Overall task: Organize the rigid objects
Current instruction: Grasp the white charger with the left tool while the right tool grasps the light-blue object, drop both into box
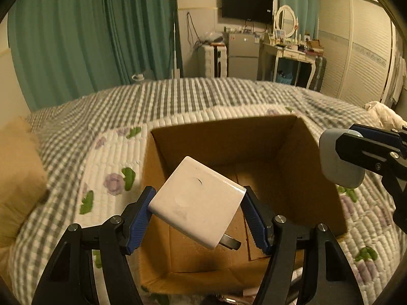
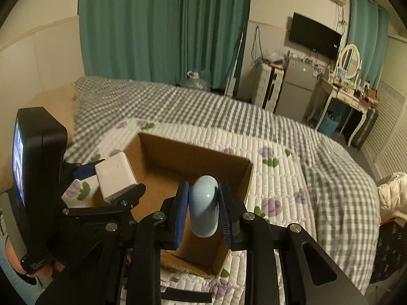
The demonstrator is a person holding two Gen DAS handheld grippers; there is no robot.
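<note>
— Over the bed [image 1: 178, 96], above an open cardboard box [image 1: 223, 137]?

— Yes: left gripper [image 1: 197, 211] clamped on a white plug adapter [image 1: 198, 200], held tilted over the near half of the box, one metal prong [image 1: 230, 242] poking out underneath. Blue fingers [image 1: 138, 216] pressed against both sides of the adapter.

— And on the right?

— Right gripper [image 2: 203, 208] closed around a pale blue rounded case [image 2: 204, 206], held upright on edge between the pads, above the box's near right corner [image 2: 221, 264]. Same case seen from the left wrist view at the right edge [image 1: 339, 160], just outside the box wall.

— Inside the box?

— Bare brown bottom [image 1: 203, 254] as far as visible; part of it hidden behind the adapter.

— Surroundings?

— Box resting on a white quilt with purple flowers [image 2: 274, 206], laid over a grey checked bedspread [image 2: 203, 106]. Green curtains [image 2: 162, 25] behind, a wall-mounted television [image 2: 314, 35], a small grey fridge [image 2: 296, 91] and a dressing table with an oval mirror [image 2: 349, 61] further back. Left gripper's black body and adapter also in the right wrist view, at the box's left side [image 2: 114, 178]
</note>
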